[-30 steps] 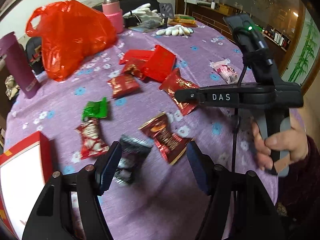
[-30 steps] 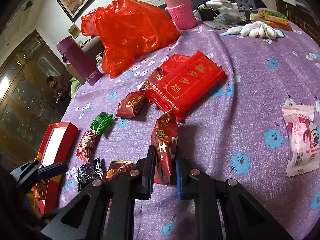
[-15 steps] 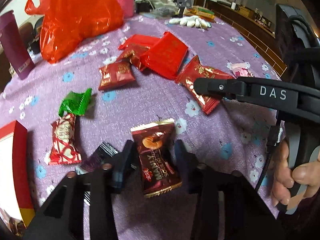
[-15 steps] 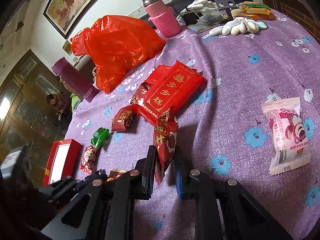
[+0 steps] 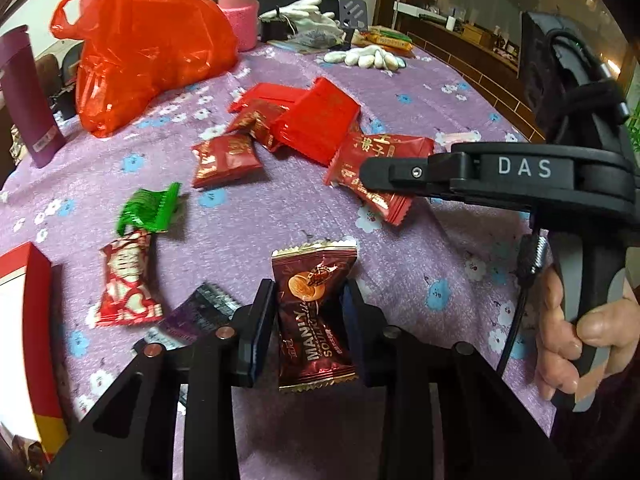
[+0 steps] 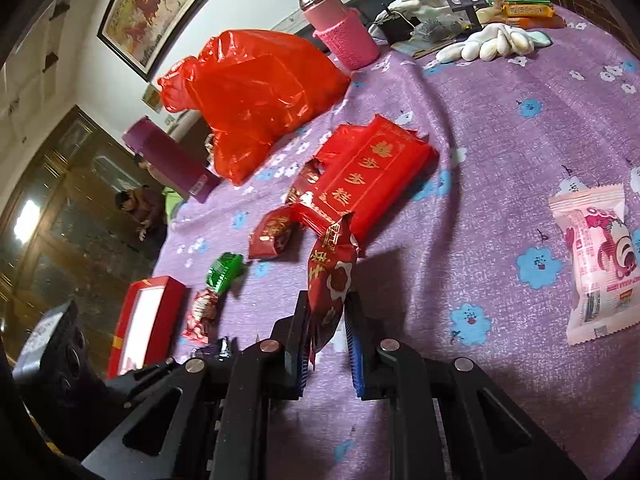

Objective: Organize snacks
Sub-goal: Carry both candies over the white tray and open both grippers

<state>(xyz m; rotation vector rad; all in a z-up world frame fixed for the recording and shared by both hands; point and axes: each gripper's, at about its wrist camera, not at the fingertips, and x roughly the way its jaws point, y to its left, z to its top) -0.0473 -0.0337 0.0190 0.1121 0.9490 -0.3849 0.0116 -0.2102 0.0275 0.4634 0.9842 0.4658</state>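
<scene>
My left gripper (image 5: 309, 300) is closing its jaws on a dark brown snack packet (image 5: 314, 280), and the pads pinch its waist. My right gripper (image 6: 327, 308) is shut on a long red snack packet (image 6: 332, 264), held upright above the purple cloth; the left wrist view shows that gripper from the side with the packet (image 5: 384, 148) at its tip. Loose snacks lie around: a green one (image 5: 150, 210), a red-and-white one (image 5: 126, 284), a dark purple one (image 5: 200, 312), a small red one (image 5: 226, 158), a flat red pack (image 5: 316, 120) and a pink one (image 6: 596, 256).
A red box (image 5: 24, 320) with a white inside stands at the left table edge. At the back are an orange-red plastic bag (image 5: 148, 40), a pink flask (image 5: 238, 12), a purple tumbler (image 5: 28, 100) and white gloves (image 5: 372, 58). A person (image 6: 140, 208) crouches beyond the table.
My left gripper shifted from over the dark purple packet to the brown one and closed from wide open onto it. The right gripper raised the red packet off the cloth.
</scene>
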